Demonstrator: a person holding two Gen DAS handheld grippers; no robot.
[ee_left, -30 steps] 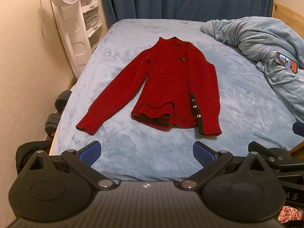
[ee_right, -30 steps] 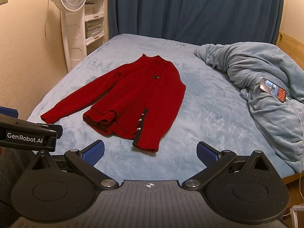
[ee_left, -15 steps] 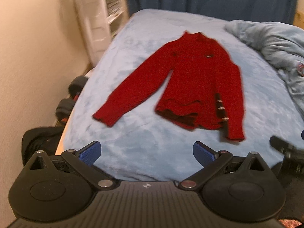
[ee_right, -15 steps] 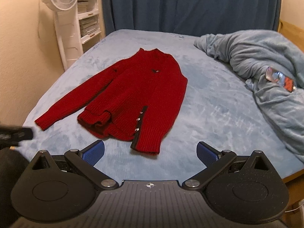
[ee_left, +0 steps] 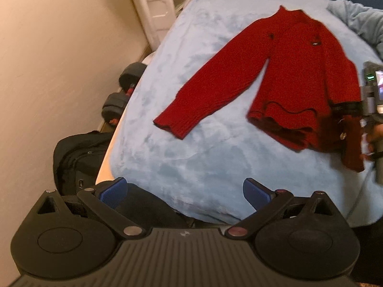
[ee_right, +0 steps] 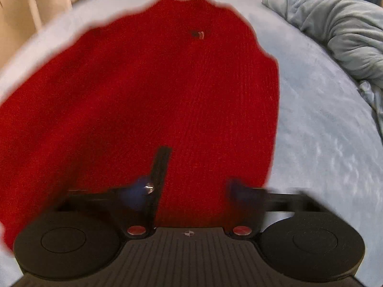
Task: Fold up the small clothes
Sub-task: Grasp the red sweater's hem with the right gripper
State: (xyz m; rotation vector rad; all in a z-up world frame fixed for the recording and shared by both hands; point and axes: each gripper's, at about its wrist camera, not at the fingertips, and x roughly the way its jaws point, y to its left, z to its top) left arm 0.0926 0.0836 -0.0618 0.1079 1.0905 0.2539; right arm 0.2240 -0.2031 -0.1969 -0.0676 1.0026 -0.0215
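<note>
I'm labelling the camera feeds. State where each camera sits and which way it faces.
Left wrist: on the left hand-held gripper, angled down across the bed at the red sweater; its open jaws show below, a hand at the right edge.
Right wrist: on the right hand-held gripper, close above the sweater's hem; its jaws have just been closing, hem between them.
Shared: the red sweater and the bed.

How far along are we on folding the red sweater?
Barely started. Done: nothing; the sweater lies open on the bed, left sleeve stretched out. In hand: the right hand-held gripper has just been closing at the hem with fabric between its blurred fingers; the left hand-held gripper is open and apart. Left: every fold.
</note>
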